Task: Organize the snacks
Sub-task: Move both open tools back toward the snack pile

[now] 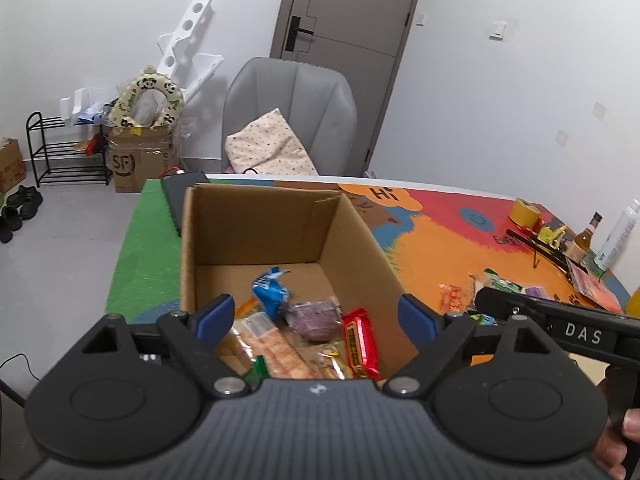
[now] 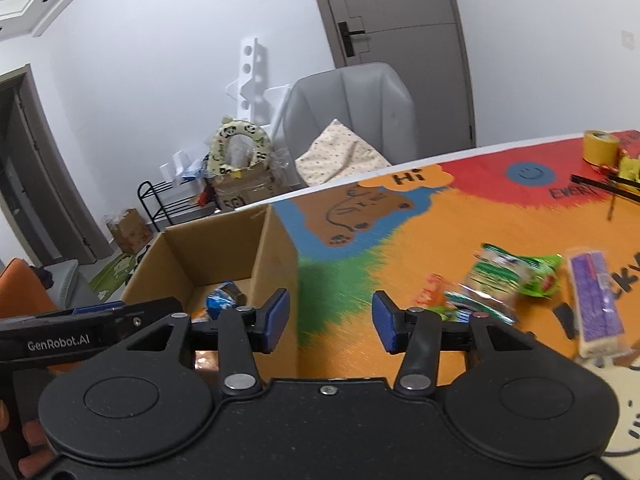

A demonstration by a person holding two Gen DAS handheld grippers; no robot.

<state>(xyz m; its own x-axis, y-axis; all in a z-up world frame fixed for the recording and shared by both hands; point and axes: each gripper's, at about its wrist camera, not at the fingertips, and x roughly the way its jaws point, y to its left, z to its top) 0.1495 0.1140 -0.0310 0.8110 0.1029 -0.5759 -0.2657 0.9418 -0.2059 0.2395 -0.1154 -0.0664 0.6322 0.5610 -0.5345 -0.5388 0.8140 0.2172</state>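
Note:
An open cardboard box [image 1: 352,236] stands on the colourful table mat. Inside it lie a blue packet [image 1: 270,290], a purple packet [image 1: 316,314], a red bar [image 1: 360,342] and cracker packs [image 1: 276,346]. My left gripper [image 1: 318,316] is open and empty above the box's near edge. My right gripper [image 2: 328,320] is open and empty, just right of the box [image 2: 224,248]. Loose snacks lie on the mat to its right: a green packet [image 2: 508,276], a purple wafer pack [image 2: 596,304] and an orange packet [image 2: 430,292].
A yellow tape roll [image 2: 600,146], a black stand [image 2: 608,186], a bottle [image 1: 584,240] and a white tube [image 1: 618,236] stand at the far right of the table. A black device [image 1: 176,196] lies behind the box. A grey chair [image 1: 292,116] stands beyond.

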